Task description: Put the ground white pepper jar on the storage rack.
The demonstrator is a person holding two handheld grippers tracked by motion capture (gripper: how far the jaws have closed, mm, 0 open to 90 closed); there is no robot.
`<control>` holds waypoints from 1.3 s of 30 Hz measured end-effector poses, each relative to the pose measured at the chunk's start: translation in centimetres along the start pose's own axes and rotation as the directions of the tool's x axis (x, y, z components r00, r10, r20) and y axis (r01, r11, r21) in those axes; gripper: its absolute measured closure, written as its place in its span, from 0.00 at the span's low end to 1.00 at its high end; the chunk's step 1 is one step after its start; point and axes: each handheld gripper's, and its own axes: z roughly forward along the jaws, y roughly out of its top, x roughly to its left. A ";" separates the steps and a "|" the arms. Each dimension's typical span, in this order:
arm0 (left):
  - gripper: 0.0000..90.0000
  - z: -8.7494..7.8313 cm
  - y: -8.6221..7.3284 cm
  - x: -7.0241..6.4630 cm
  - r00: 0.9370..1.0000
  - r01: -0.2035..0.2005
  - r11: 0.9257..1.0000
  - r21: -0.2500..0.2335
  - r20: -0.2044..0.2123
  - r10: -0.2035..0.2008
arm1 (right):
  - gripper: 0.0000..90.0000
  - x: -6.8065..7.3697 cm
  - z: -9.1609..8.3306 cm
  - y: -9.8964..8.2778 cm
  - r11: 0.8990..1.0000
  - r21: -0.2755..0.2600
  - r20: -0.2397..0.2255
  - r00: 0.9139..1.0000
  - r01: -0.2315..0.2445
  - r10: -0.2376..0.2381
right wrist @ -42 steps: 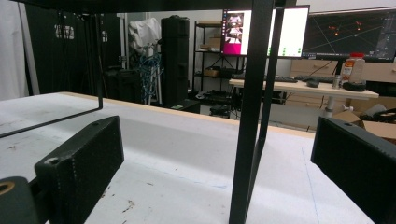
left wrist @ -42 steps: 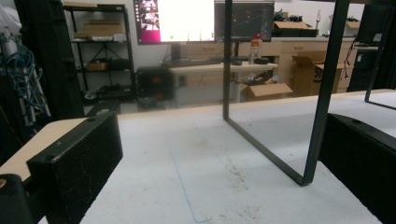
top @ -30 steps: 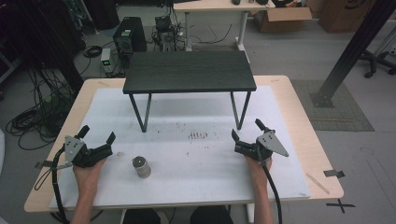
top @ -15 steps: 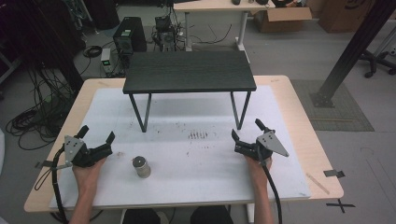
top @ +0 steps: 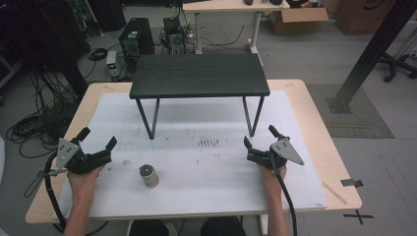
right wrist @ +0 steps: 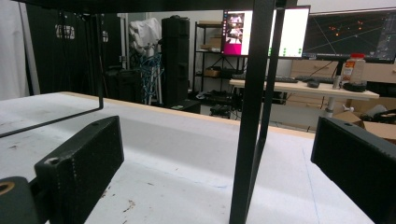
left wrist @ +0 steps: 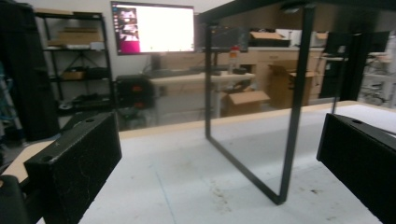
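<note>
My left gripper [top: 98, 138] rests on the white mat [top: 211, 172] near its left edge, held by a hand, jaws wide open and empty. My right gripper [top: 259, 137] lies at the right side of the mat, also open and empty. A small metal cylinder [top: 149, 176] stands upright on the mat, right of the left gripper and apart from it. A low black table [top: 199, 74] on thin black legs stands at the back of the mat. The left gripper view looks between the open jaws of the left gripper [left wrist: 219, 140] at the table's leg frame [left wrist: 289, 140]. The right gripper [right wrist: 215, 144] faces another leg [right wrist: 247, 140].
The mat covers a wooden tabletop [top: 314, 123]. Dark smudges [top: 209, 142] mark the mat's middle. Beyond the table are a desk [top: 221, 6], computer gear [top: 135, 37], cables and cardboard boxes [top: 300, 14]. A black post [top: 369, 54] rises at the right.
</note>
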 end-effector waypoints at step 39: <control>0.00 -2.2 2.0 -5.3 0.773 -0.134 0.984 0.121 0.634 0.027 | 0.02 0.0 0.0 0.0 1.000 0.000 -0.005 1.000 0.006 -0.006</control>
